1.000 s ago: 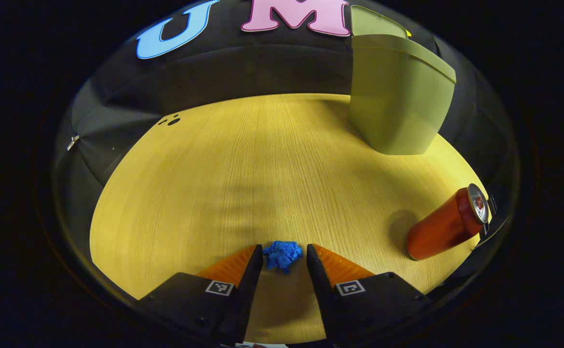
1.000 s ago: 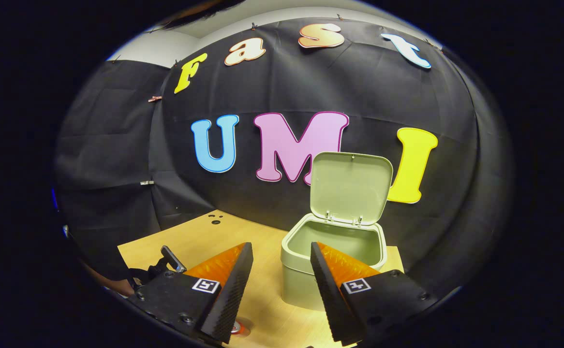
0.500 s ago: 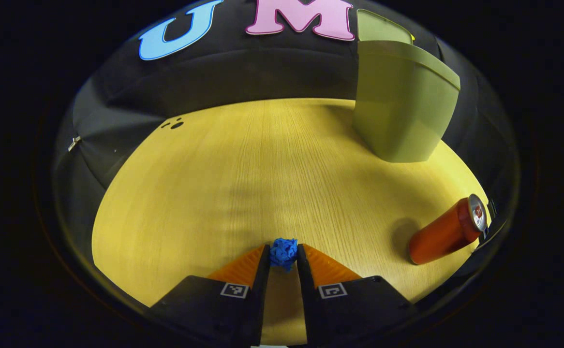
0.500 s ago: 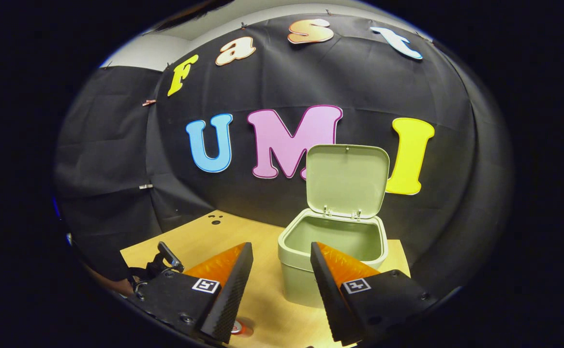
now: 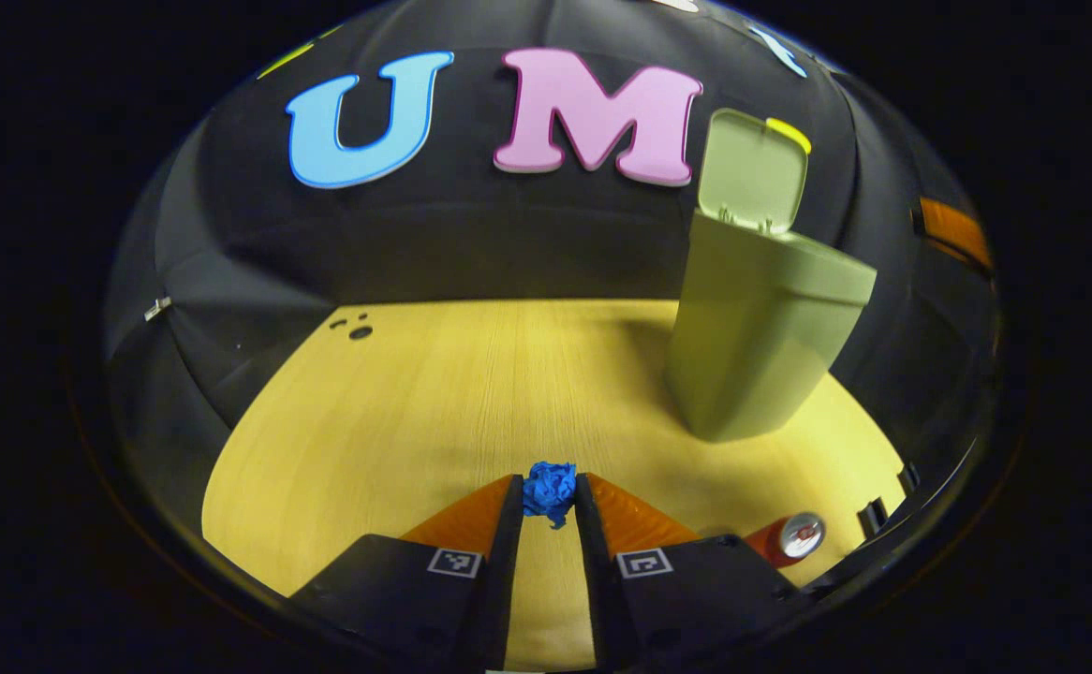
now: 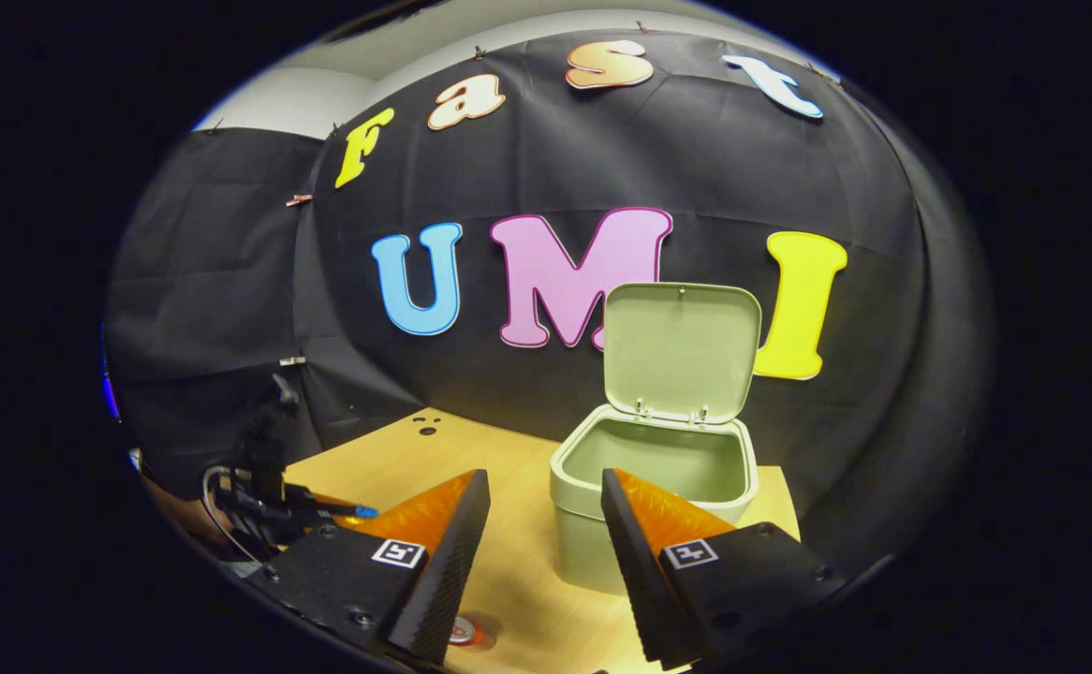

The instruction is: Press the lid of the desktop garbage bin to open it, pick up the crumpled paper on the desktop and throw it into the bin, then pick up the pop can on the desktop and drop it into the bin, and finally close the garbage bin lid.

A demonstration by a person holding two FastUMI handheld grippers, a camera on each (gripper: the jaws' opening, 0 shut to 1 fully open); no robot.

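Left claw is clenched on the small crumpled blue paper ball, pinched right at the fingertips, and from the left gripper view it looks lifted clear of the pale wooden tabletop. Right claw is released, jaws spread wide with nothing between them, just hanging in front of the bin.

Going big to small: the sage green plastic desktop bin sits ahead and off to the right of the left claw, well apart from it, with its hinged lid standing upright, so the mouth is wide open. In the right gripper view the left claw shows at the left edge with a bit of blue poking out of it. The red pop can lies on its side on the tabletop, close by the left claw's right finger, silver top facing the camera.

So I'd say the lid step is done and the paper is mid-carry. What matters next is that the bin's opening is up and to the right of the paper, so the claw has to get above the rim before letting go.
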